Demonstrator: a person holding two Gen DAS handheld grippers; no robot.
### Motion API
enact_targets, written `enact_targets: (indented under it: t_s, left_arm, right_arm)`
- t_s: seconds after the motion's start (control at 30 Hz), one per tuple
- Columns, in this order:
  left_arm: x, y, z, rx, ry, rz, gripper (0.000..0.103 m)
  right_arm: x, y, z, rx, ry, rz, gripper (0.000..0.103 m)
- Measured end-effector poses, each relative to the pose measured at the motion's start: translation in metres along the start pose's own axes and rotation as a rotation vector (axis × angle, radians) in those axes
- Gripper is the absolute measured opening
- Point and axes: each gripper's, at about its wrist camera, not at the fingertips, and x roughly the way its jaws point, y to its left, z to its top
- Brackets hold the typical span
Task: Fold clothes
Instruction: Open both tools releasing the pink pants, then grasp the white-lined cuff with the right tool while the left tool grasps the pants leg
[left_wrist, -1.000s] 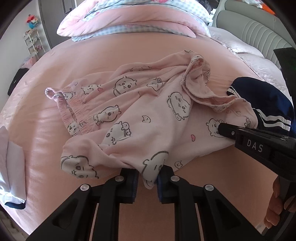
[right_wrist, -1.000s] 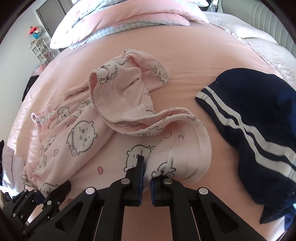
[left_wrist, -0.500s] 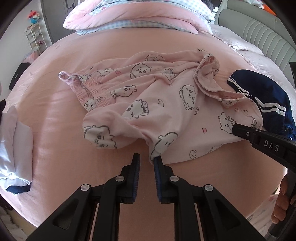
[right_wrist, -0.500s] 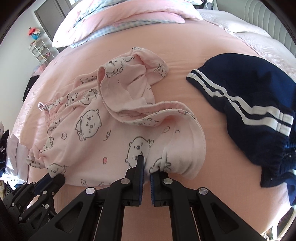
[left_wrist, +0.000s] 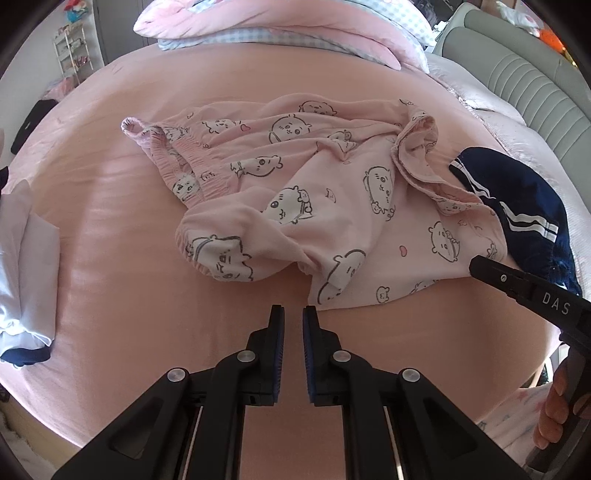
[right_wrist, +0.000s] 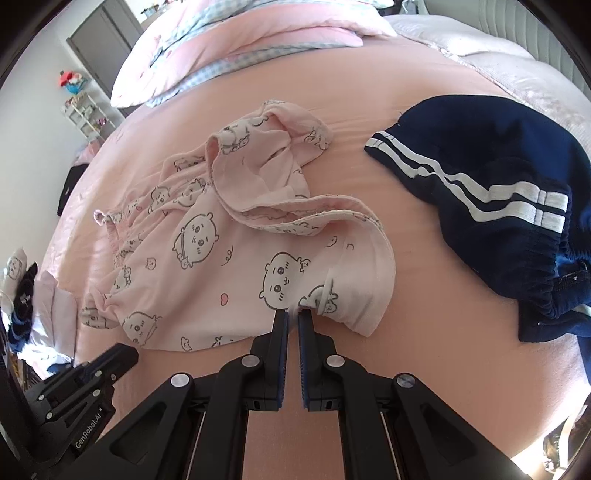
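White folded cloth (left_wrist: 26, 258) is lying at the bed's (left_wrist: 110, 206) left edge. Left gripper (left_wrist: 293, 314) is hovering empty, jaws slightly spread, just short of the pink pajamas (left_wrist: 314, 206) — crumpled mid-bed. Right gripper (right_wrist: 293, 316) is pinching the pajamas' near hem, navy shorts (right_wrist: 491, 206) lying apart, rightward.

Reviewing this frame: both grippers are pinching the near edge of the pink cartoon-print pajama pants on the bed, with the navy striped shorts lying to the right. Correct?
Not quite. Only the right gripper pinches the pajama pants. The left wrist view shows the left gripper open and holding nothing, just short of the pants' near edge. The navy striped shorts do lie to the right on the bed.
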Motion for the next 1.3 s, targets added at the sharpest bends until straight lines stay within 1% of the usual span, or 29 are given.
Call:
enact_targets:
  t_s: [0.03, 0.1, 0.13, 0.2, 0.23, 0.27, 0.3, 0.33, 0.37, 0.4, 0.43, 0.47, 0.53, 0.57, 0.63, 0.8, 0.9, 1.0, 1.07, 1.1, 1.17, 1.3]
  left_arm:
    - [0.000, 0.002, 0.001, -0.021, 0.008, -0.016, 0.009]
    - [0.000, 0.006, 0.002, -0.068, 0.027, -0.059, 0.009]
    - [0.000, 0.008, 0.001, -0.101, 0.043, -0.095, 0.009]
    - [0.004, 0.016, 0.000, -0.179, 0.087, -0.191, 0.010]
    - [0.007, 0.020, -0.001, -0.218, 0.111, -0.239, 0.010]
    - [0.010, 0.024, -0.002, -0.254, 0.133, -0.280, 0.011]
    - [0.013, 0.028, -0.004, -0.283, 0.155, -0.304, 0.015]
    - [0.015, 0.030, -0.005, -0.301, 0.169, -0.317, 0.025]
    - [0.017, 0.032, -0.007, -0.315, 0.177, -0.329, 0.032]
    - [0.018, 0.033, -0.008, -0.327, 0.175, -0.351, 0.041]
    - [0.017, 0.034, -0.010, -0.339, 0.167, -0.379, 0.049]
    - [0.015, 0.034, -0.011, -0.354, 0.159, -0.401, 0.053]
    - [0.013, 0.033, -0.013, -0.376, 0.149, -0.429, 0.070]
    - [0.013, 0.032, -0.014, -0.385, 0.144, -0.443, 0.073]
    - [0.014, 0.033, -0.015, -0.408, 0.123, -0.444, 0.074]
    - [0.019, 0.036, -0.013, -0.461, 0.071, -0.446, 0.075]
    - [0.024, 0.040, -0.006, -0.473, 0.046, -0.454, 0.075]
    - [0.030, 0.045, 0.003, -0.482, 0.022, -0.463, 0.075]
    - [0.032, 0.049, 0.007, -0.506, 0.010, -0.476, 0.075]
    - [0.033, 0.051, 0.009, -0.516, 0.006, -0.480, 0.075]
    - [0.035, 0.054, 0.013, -0.527, -0.001, -0.481, 0.075]
    - [0.039, 0.055, 0.024, -0.527, -0.010, -0.458, 0.075]
  right_arm:
    - [0.015, 0.012, 0.002, 0.004, 0.000, 0.012, 0.004]
    - [0.022, 0.014, 0.008, 0.024, -0.017, 0.019, 0.004]
    - [0.022, 0.013, 0.009, 0.027, -0.015, 0.030, 0.005]
    - [0.022, 0.011, 0.010, 0.028, -0.001, 0.044, 0.007]
    - [0.027, 0.012, 0.012, 0.029, 0.002, 0.041, 0.013]
    - [0.027, 0.010, 0.012, 0.033, 0.007, 0.047, 0.027]
    - [0.028, 0.009, 0.011, 0.038, 0.012, 0.054, 0.034]
    - [0.028, 0.007, 0.010, 0.042, 0.018, 0.062, 0.045]
    - [0.026, 0.005, 0.008, 0.053, 0.023, 0.081, 0.050]
    - [0.026, 0.004, 0.009, 0.064, 0.025, 0.098, 0.050]
    - [0.027, 0.002, 0.009, 0.074, 0.028, 0.110, 0.052]
    - [0.027, 0.001, 0.009, 0.083, 0.036, 0.120, 0.052]
    - [0.030, -0.004, 0.009, 0.107, 0.058, 0.142, 0.054]
    - [0.032, -0.006, 0.008, 0.131, 0.069, 0.159, 0.054]
    - [0.035, -0.011, 0.007, 0.175, 0.081, 0.188, 0.054]
    - [0.038, -0.017, 0.007, 0.233, 0.067, 0.207, 0.054]
    - [0.041, -0.020, 0.006, 0.267, 0.062, 0.223, 0.054]
    - [0.044, -0.022, 0.007, 0.295, 0.046, 0.246, 0.055]
    - [0.047, -0.024, 0.008, 0.320, 0.032, 0.271, 0.061]
    - [0.048, -0.025, 0.008, 0.332, 0.021, 0.286, 0.062]
    - [0.053, -0.026, 0.010, 0.342, 0.002, 0.297, 0.063]
    - [0.061, -0.027, 0.016, 0.376, -0.040, 0.315, 0.063]
